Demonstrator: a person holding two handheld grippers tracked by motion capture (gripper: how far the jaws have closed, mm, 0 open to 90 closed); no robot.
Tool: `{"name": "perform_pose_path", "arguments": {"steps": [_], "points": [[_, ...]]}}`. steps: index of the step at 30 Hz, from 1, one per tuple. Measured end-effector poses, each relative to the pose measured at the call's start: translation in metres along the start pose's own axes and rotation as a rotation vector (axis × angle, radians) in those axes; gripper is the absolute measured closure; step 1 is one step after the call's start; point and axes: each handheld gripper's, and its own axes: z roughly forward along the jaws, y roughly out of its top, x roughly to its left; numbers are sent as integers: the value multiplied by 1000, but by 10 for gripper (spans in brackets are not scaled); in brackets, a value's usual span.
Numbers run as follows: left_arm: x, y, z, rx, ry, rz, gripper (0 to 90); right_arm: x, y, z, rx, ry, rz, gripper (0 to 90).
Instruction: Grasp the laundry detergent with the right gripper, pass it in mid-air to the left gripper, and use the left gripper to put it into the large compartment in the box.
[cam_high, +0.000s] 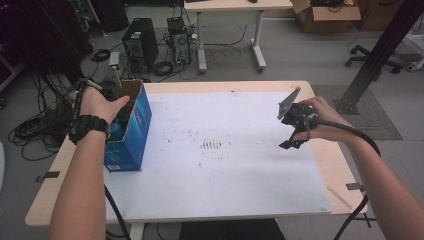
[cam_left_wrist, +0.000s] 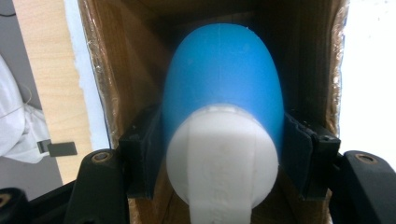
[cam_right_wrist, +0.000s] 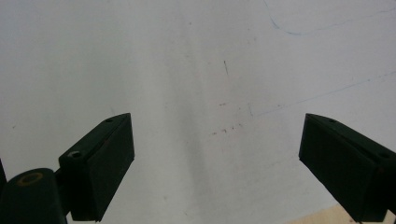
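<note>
Inside the open blue cardboard box (cam_left_wrist: 116, 84) at the table's left edge: left gripper (cam_left_wrist: 223, 154) clamped on a blue-and-white bulb-shaped object (cam_left_wrist: 223, 107), squarely between its jaws. Best kept vertical, clear of the box walls. Right gripper (cam_high: 296, 131) spread wide, empty, over the white mat (cam_right_wrist: 196, 70).

We record a light wooden table (cam_high: 330, 165) covered by a scuffed white sheet (cam_high: 225, 155), standing on a grey floor (cam_high: 300, 60). Behind it we note a second table (cam_high: 235, 6) on white legs, a black computer tower (cam_high: 141, 42), tangled cables (cam_high: 35, 130), a cardboard box (cam_high: 325, 15), an office chair base (cam_high: 372, 56) and a slanting black post (cam_high: 382, 47). Light is even and soft.
</note>
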Motion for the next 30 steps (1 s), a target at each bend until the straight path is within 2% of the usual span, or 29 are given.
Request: {"name": "perform_pose_path", "arguments": {"steps": [11, 21, 27, 30], "points": [[0, -2, -7, -9, -5, 13, 306, 1, 2, -3, -4, -3, 0, 108], [-4, -4, -34, -51, -7, 51, 291, 2, 4, -6, -4, 0, -4, 108], [-24, -3, -54, -90, -9, 118, 283, 2, 4, -9, -7, -4, 0, 109], [-39, -1, -62, -107, -24, 180, 269, 3, 4, -10, -9, -5, -2, 108]]}}
